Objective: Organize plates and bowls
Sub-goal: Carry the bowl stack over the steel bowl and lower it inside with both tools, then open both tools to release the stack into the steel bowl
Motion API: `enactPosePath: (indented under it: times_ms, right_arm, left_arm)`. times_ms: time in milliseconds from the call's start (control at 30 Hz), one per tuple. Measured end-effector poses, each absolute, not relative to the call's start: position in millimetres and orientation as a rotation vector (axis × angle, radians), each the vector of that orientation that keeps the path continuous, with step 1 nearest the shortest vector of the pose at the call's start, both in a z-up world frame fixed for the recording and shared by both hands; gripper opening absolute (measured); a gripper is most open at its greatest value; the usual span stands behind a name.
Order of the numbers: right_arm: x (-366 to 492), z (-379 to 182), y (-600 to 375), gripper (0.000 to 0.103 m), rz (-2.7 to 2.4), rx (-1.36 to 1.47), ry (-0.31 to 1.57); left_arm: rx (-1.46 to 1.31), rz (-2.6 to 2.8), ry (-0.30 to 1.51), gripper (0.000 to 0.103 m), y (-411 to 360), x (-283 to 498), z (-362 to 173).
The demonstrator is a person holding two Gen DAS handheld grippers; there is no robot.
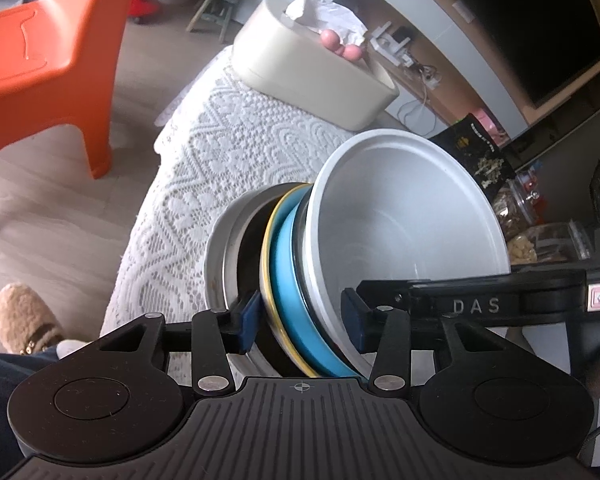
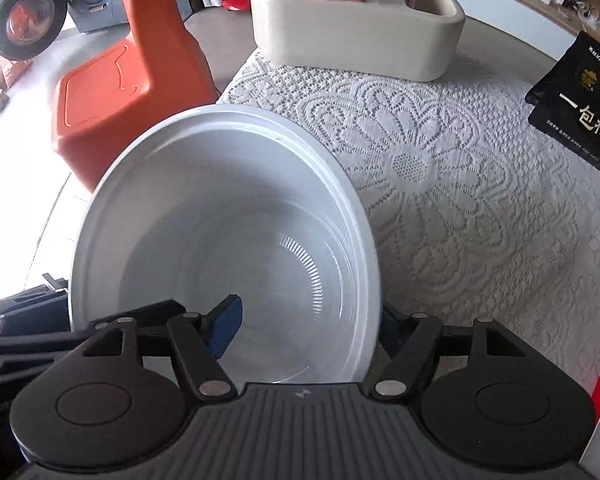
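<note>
While the nested bowls (image 1: 288, 280) sit tipped over the lace tablecloth (image 1: 220, 168), left gripper (image 1: 300, 320) clamps their rims; right gripper (image 2: 304, 328) straddles the white bowl's (image 2: 228, 216) wall, grip unclear.

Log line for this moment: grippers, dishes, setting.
left gripper: straddles stacked dishes | right gripper: straddles white bowl rim | setting: lace cloth, tissue box behind

Soft, bright daylight fills both views, blown out over the floor (image 2: 16, 208) at the left of the right wrist view. Shadows are faint. Fisheye bending curves the edges, and corners darken; focus is slightly soft throughout.
</note>
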State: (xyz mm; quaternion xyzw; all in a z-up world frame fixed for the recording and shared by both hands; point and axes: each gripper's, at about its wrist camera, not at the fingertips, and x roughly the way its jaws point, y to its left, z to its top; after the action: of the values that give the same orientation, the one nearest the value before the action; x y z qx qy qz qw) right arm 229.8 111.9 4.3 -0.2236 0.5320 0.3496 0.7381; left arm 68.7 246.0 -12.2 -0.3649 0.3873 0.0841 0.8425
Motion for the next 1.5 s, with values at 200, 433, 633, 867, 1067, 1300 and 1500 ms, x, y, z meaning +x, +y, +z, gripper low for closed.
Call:
enactPosePath:
  times_ms: [200, 433, 633, 867, 1067, 1300, 1500]
  right_arm:
    - [233, 15, 104, 0.068, 0.768, -0.421, 1.187]
    - [235, 23, 94, 0.068, 0.785, -0.411, 1.164]
    - [238, 26, 85, 0.068, 0.762, -0.374, 1.11]
    - [230, 32, 74, 0.068, 0.833, -0.315, 1.11]
    - [228, 31, 72, 0.069, 0.873, -0.276, 1.114]
    - [226, 21, 66, 0.069, 0.887, -0.274, 1.135]
    - [222, 20, 62, 0.069, 0.879, -0.274, 1.125]
  left_arm:
    - [-0.78, 0.162, 0.799, 0.05, 248, 72, -17]
    - [-0.745, 0.184, 0.798, 0.047, 244, 70, -9]
    - [-0.74, 0.178, 0.718, 0.046, 249, 53, 15]
    - [-0.797, 0.182, 0.748, 0.045, 257, 59, 6]
    - [-0.811, 0.188, 0.753, 0.044, 257, 62, 4]
    - [-0.763, 0.207, 0.749, 0.044, 247, 63, 12]
    - [-0.761, 0.21, 0.747, 0.044, 245, 62, 17]
